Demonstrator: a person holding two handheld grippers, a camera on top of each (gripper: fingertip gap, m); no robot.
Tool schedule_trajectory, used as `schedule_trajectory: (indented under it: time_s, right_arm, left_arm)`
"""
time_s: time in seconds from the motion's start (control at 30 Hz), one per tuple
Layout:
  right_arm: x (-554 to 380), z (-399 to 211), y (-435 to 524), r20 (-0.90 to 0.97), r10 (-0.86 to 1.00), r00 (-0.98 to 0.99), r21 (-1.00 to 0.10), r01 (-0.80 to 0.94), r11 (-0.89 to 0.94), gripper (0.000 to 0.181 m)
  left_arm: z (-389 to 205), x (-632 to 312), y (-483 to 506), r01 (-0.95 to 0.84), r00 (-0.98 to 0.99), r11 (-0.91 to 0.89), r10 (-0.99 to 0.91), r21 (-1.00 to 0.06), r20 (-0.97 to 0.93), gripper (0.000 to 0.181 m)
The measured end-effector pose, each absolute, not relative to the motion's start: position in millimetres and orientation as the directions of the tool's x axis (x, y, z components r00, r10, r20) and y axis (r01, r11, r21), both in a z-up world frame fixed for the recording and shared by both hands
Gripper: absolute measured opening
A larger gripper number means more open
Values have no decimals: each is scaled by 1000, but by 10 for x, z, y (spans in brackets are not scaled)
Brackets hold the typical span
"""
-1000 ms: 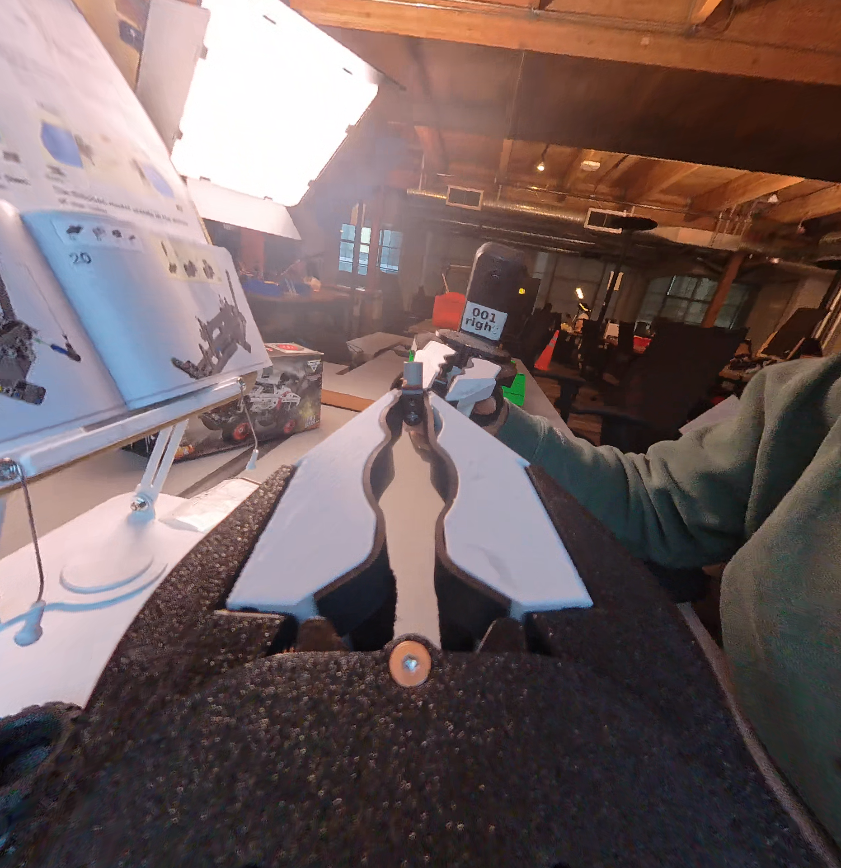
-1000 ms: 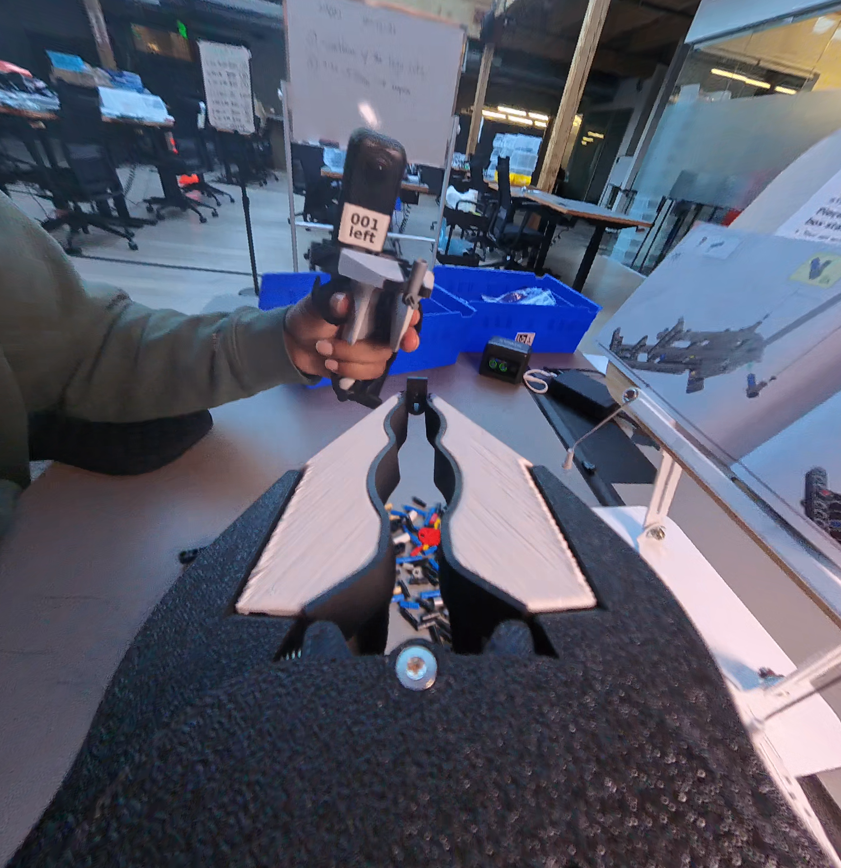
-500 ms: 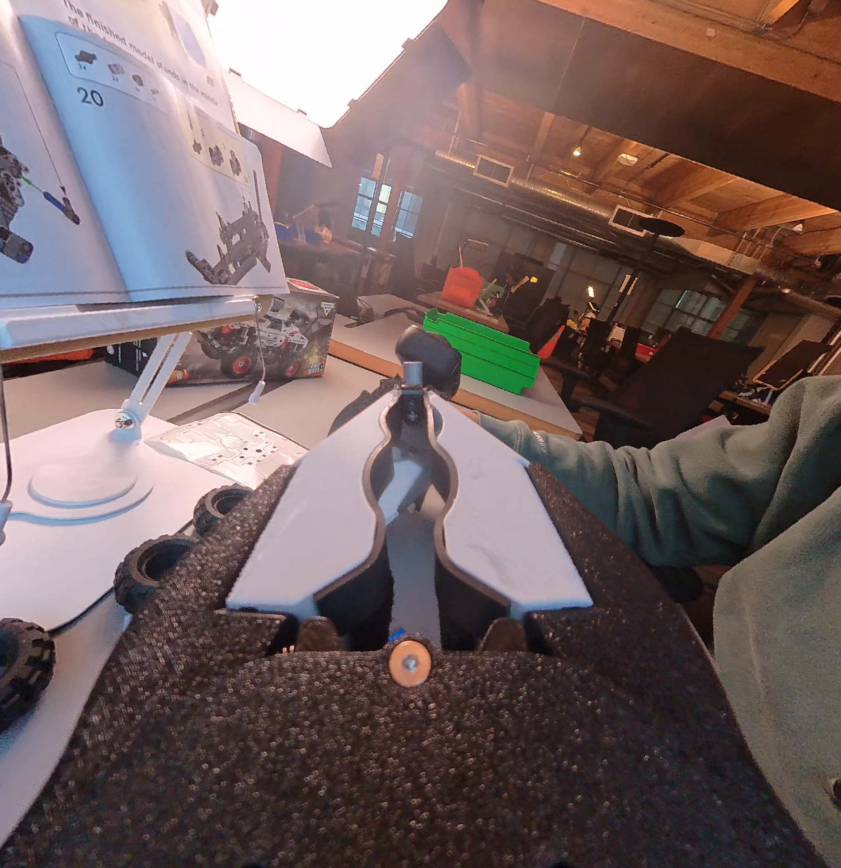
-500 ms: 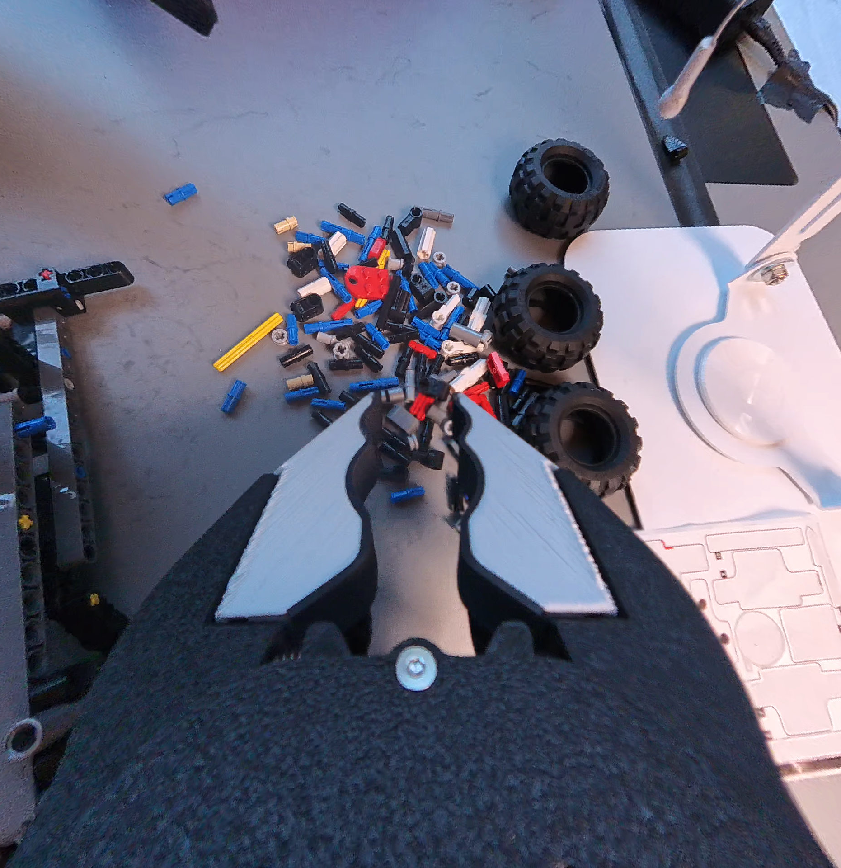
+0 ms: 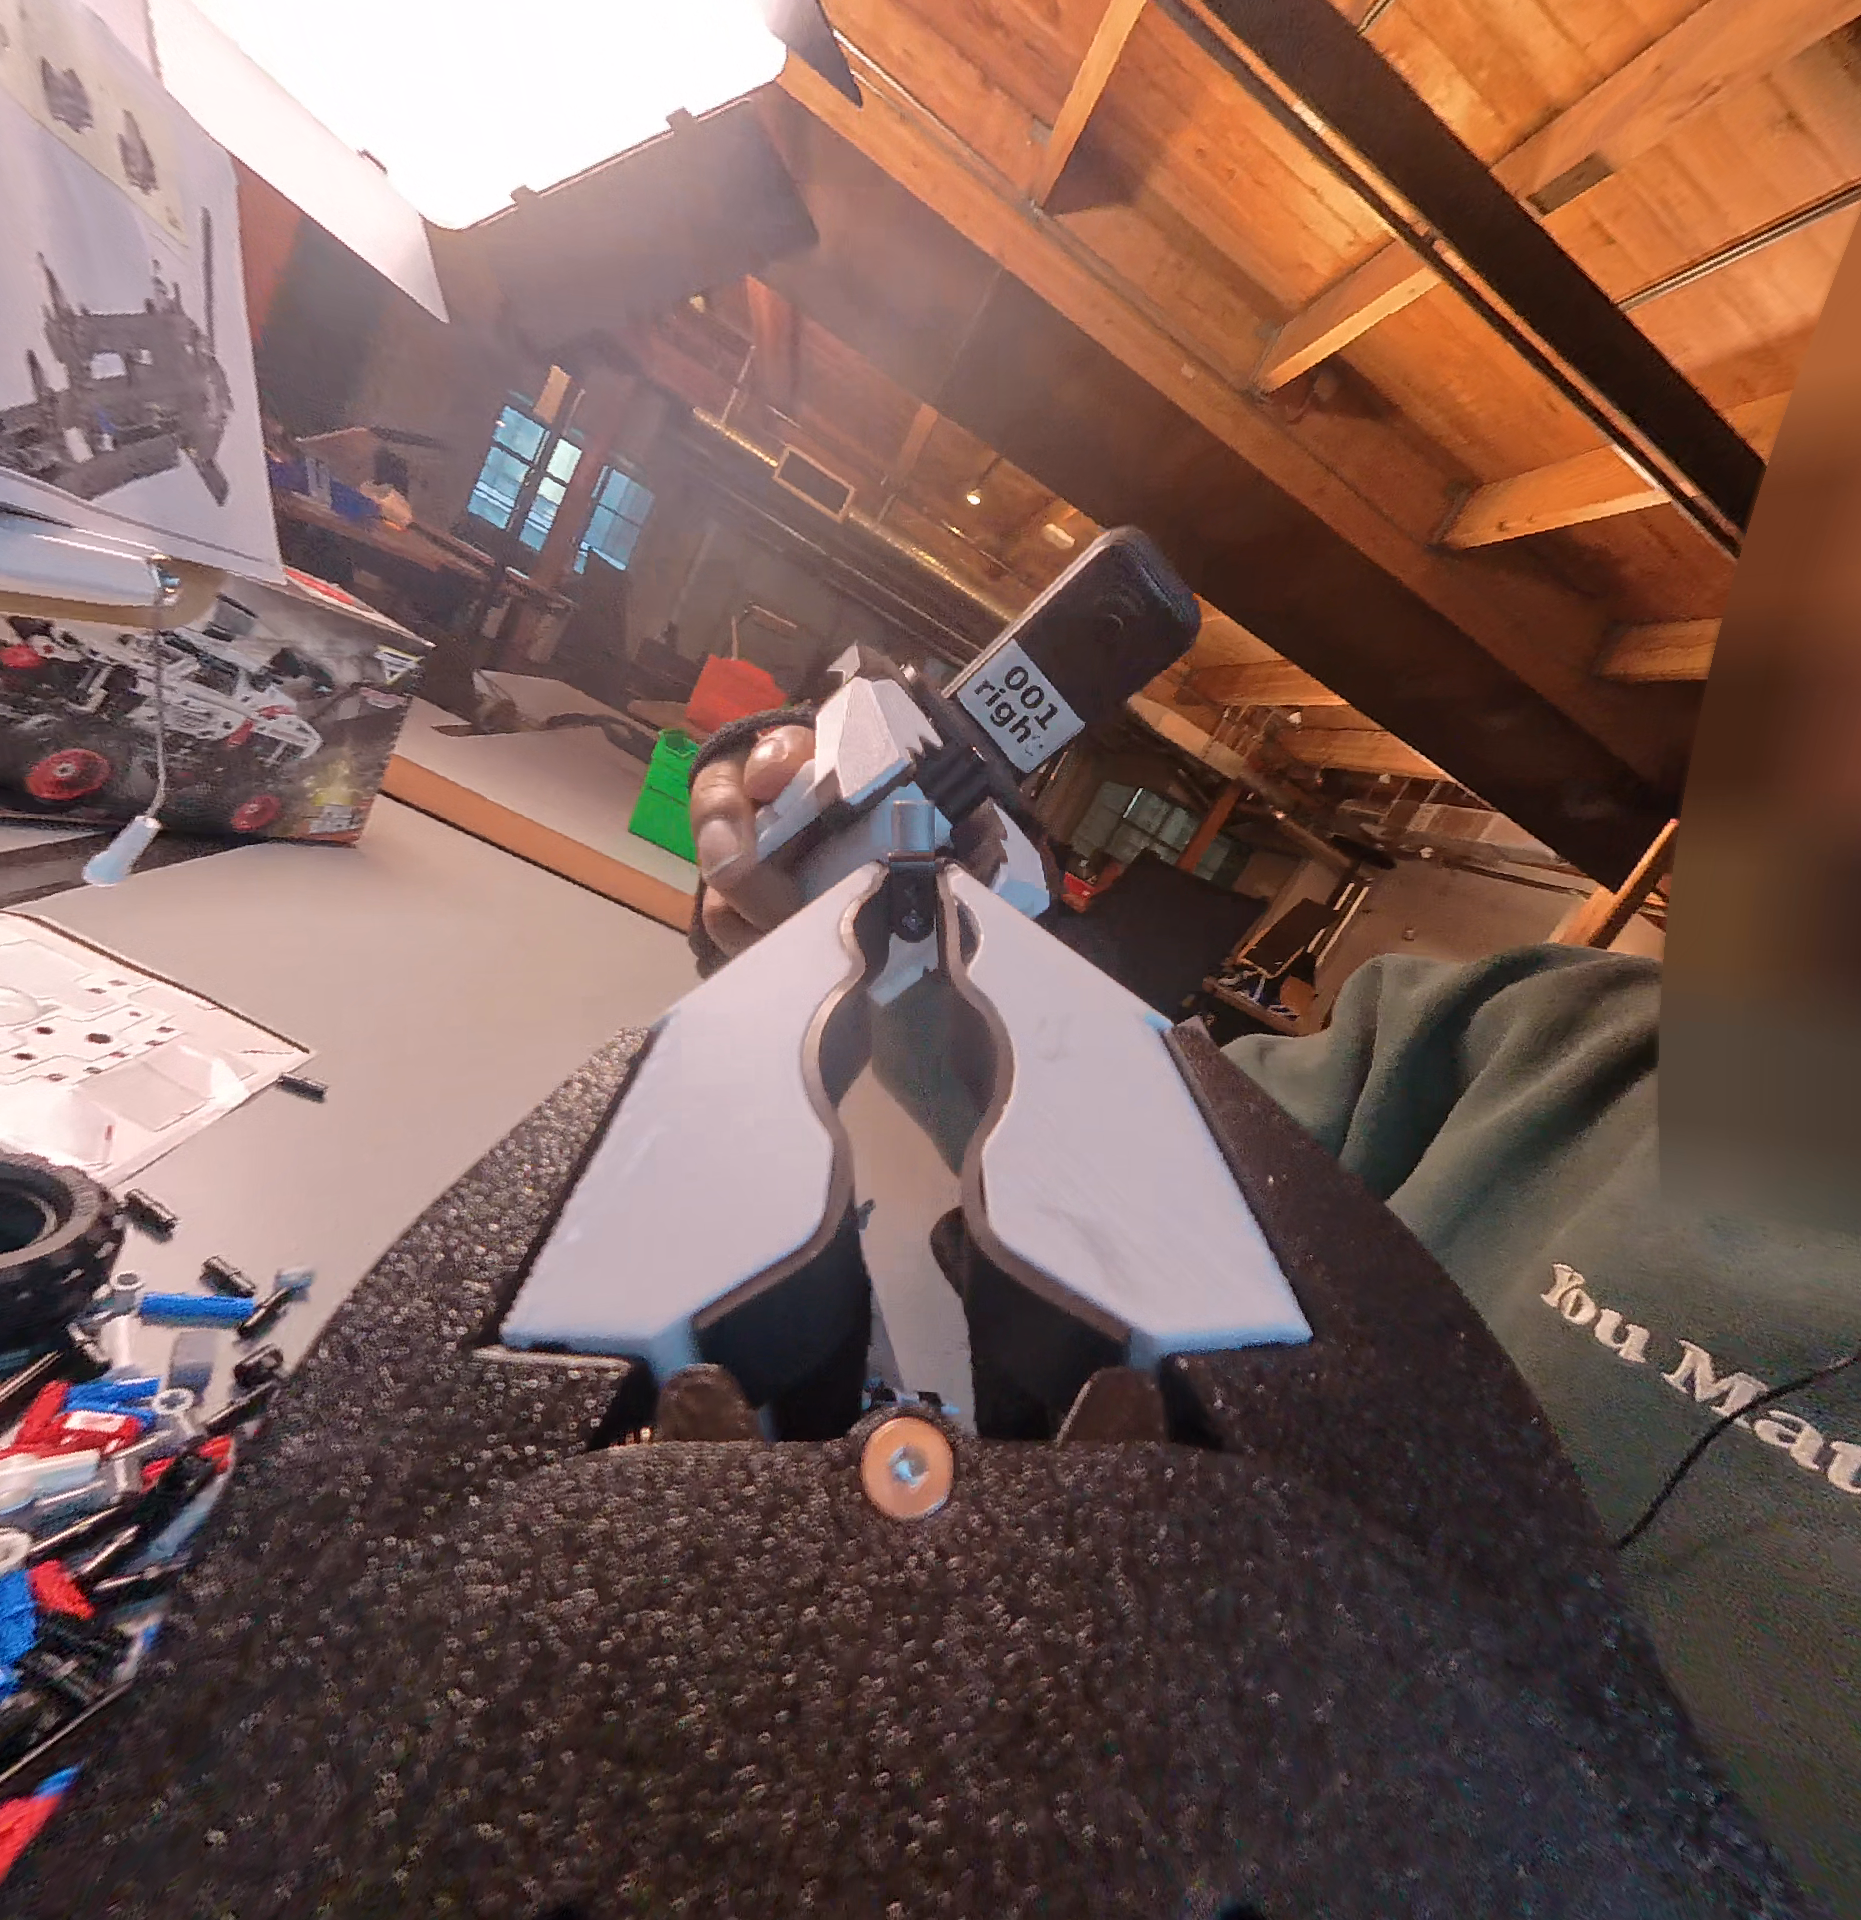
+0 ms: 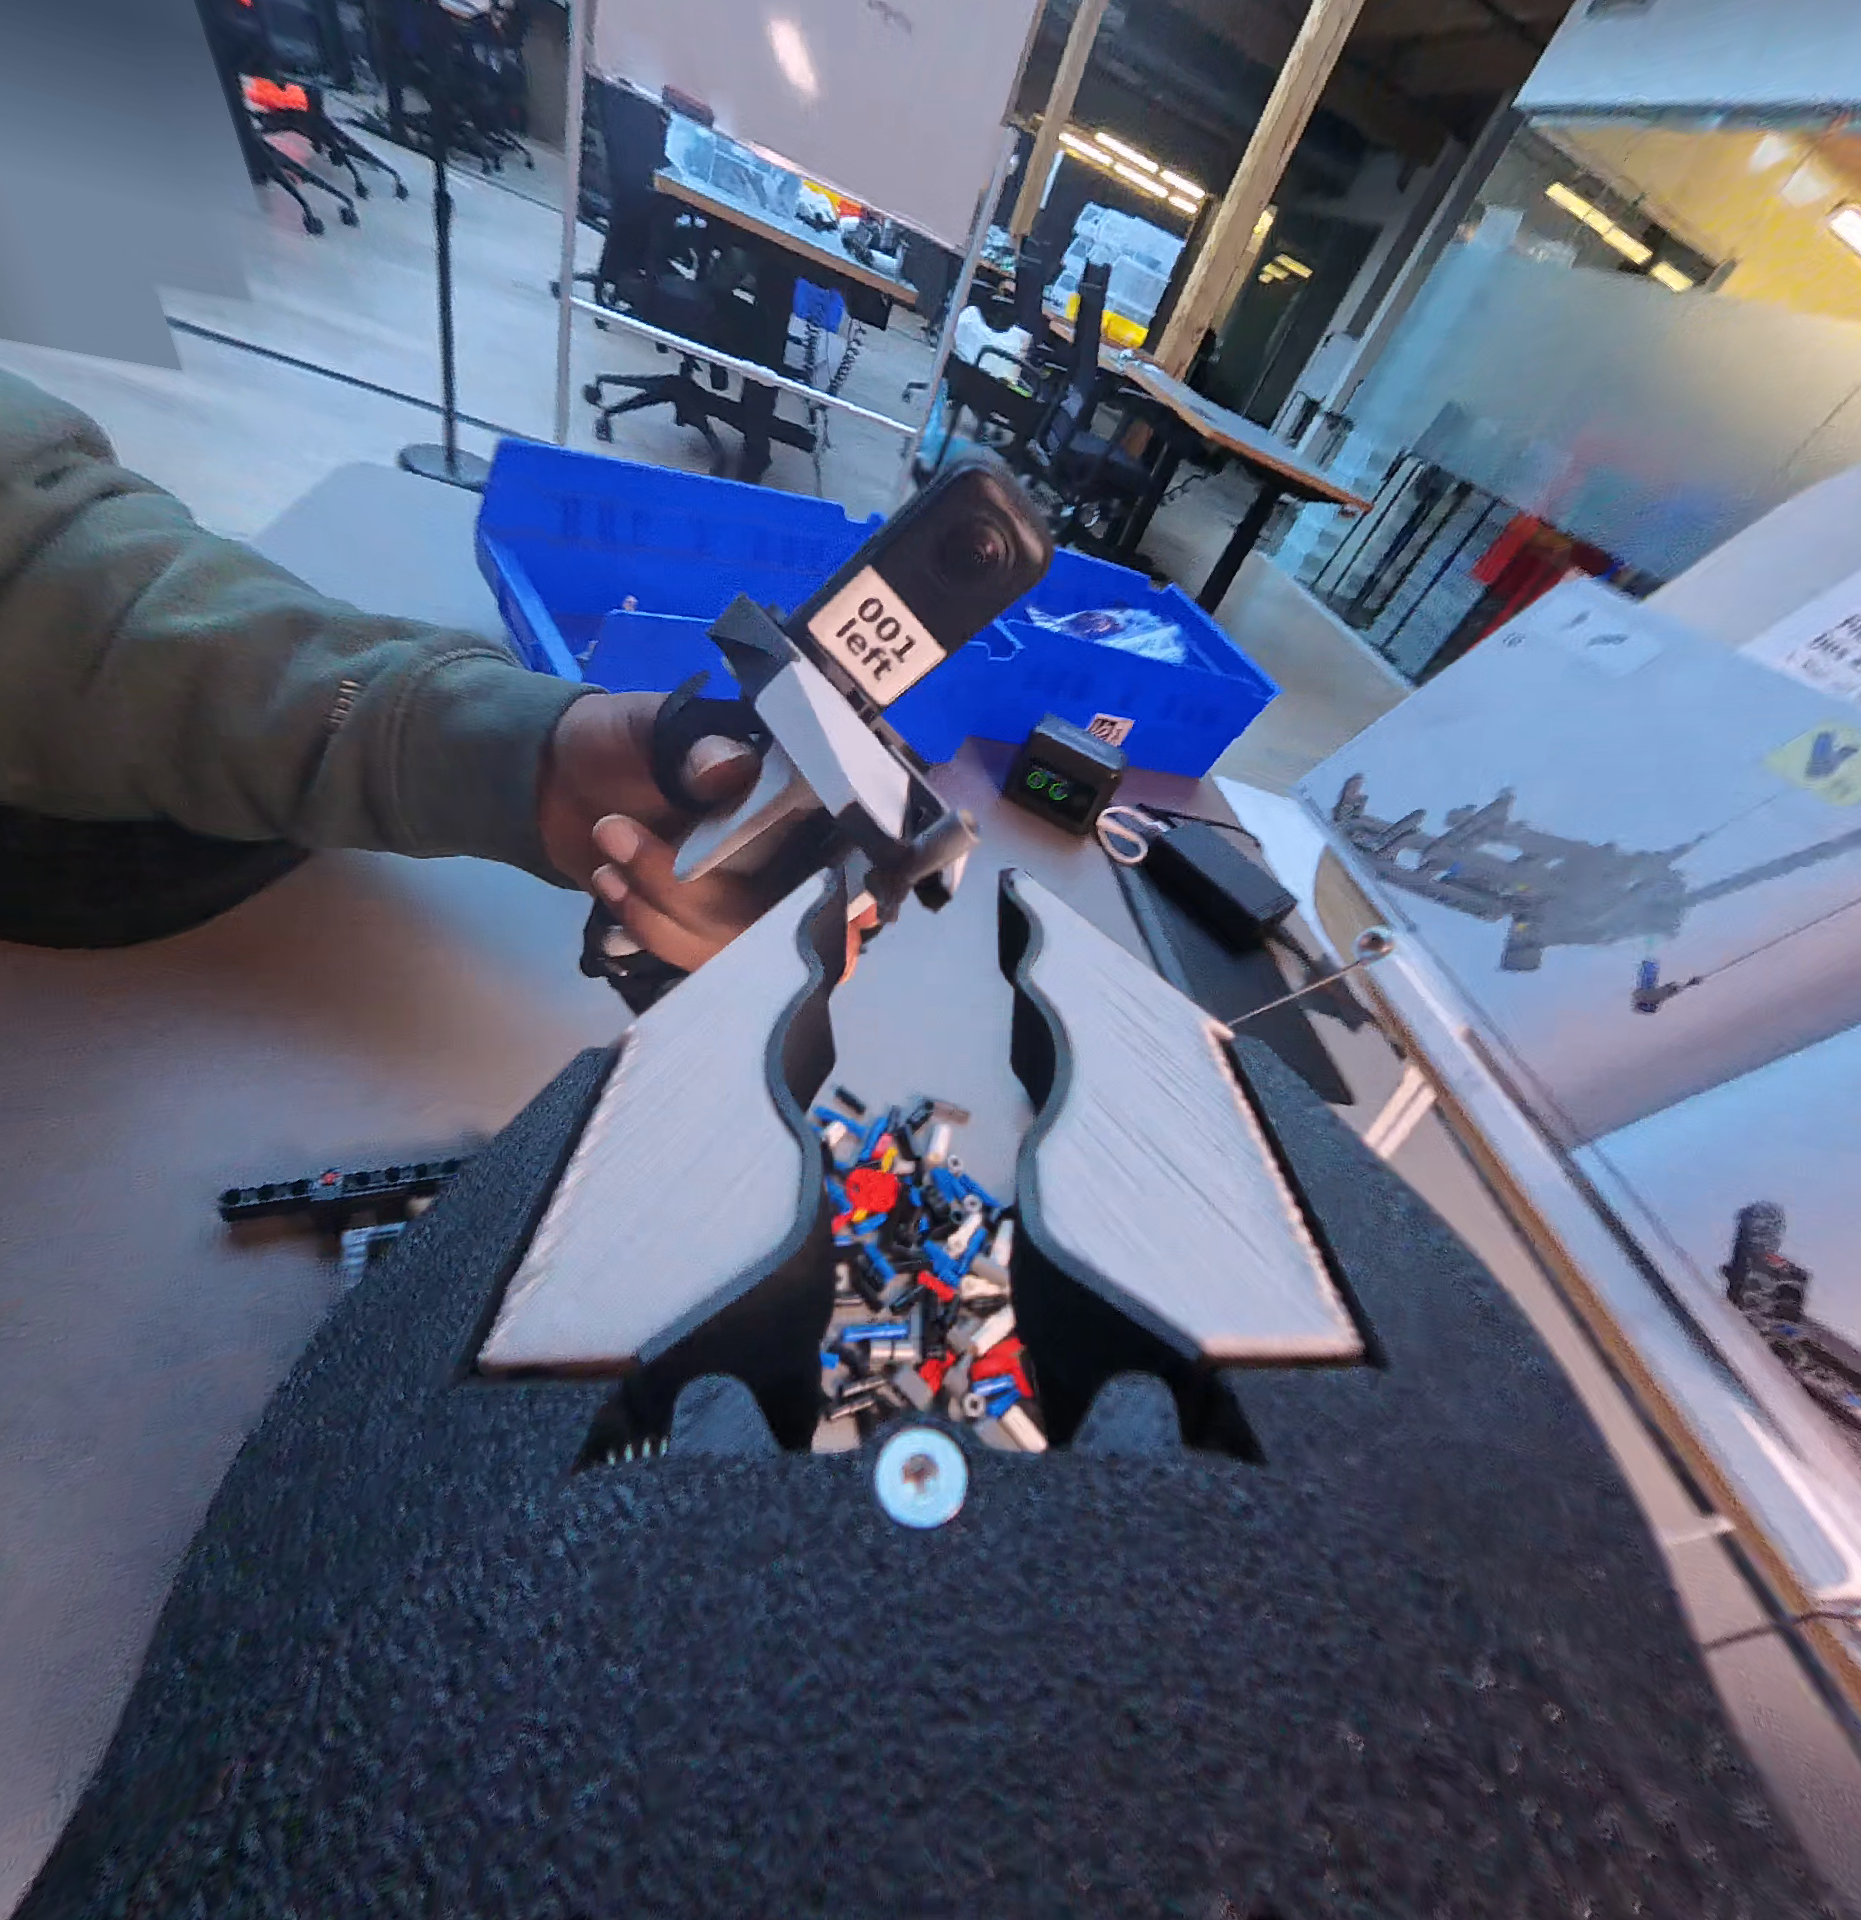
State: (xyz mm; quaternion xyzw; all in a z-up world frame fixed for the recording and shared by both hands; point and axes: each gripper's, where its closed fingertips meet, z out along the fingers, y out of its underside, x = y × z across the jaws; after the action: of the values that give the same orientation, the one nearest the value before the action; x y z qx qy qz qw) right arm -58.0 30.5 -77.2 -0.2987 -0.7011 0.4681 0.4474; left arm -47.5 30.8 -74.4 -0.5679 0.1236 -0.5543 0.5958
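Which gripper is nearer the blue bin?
Left. The left gripper hangs just before the blue bin; the right gripper sits farther back, over the parts pile.

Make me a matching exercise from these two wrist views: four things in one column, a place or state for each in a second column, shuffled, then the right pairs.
Things
1. left gripper
2. right gripper
3. blue bin
4. black tyre

Places or states
A. lies on the table beside the pile of small parts
B. fingers spread apart, nothing between them
C. stands on the table behind the hand that holds the other gripper
D. tips closed on a small dark piece

Pairs: 1-D, 2-B, 3-C, 4-A
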Motion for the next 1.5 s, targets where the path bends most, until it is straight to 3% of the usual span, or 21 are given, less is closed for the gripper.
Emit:
schedule_trajectory:
  time_s: [0.3, 0.7, 0.93, 1.23, 1.33, 1.5]
  right_arm:
    - [-605, -755, 232, 541, 768, -341, -822, -20, 570, 24]
    - [-484, -679, 191, 439, 796, -418, -886, -51, 462, 24]
    - [-378, -582, 61, 255, 801, -542, -963, -66, 262, 17]
    - [-354, -591, 36, 249, 791, -559, -963, -59, 262, 7]
    - [-333, -588, 13, 241, 780, -577, -965, -59, 254, 6]
    - [-329, -584, 9, 231, 779, -583, -968, -56, 245, 6]
  left_arm:
    - [-732, -378, 279, 522, 286, -339, -795, -783, 535, 7]
    - [-699, -359, 173, 449, 304, -312, -828, -838, 471, 7]
    - [-615, -341, 67, 312, 459, -74, -861, -947, 218, 6]
    - [-580, -282, 18, 214, 521, 28, -849, -977, 89, 7]
    - [-571, -283, 38, 190, 548, 37, -833, -981, 75, 19]
    - [-554, -242, 19, 159, 559, 64, -828, -985, 37, 13]
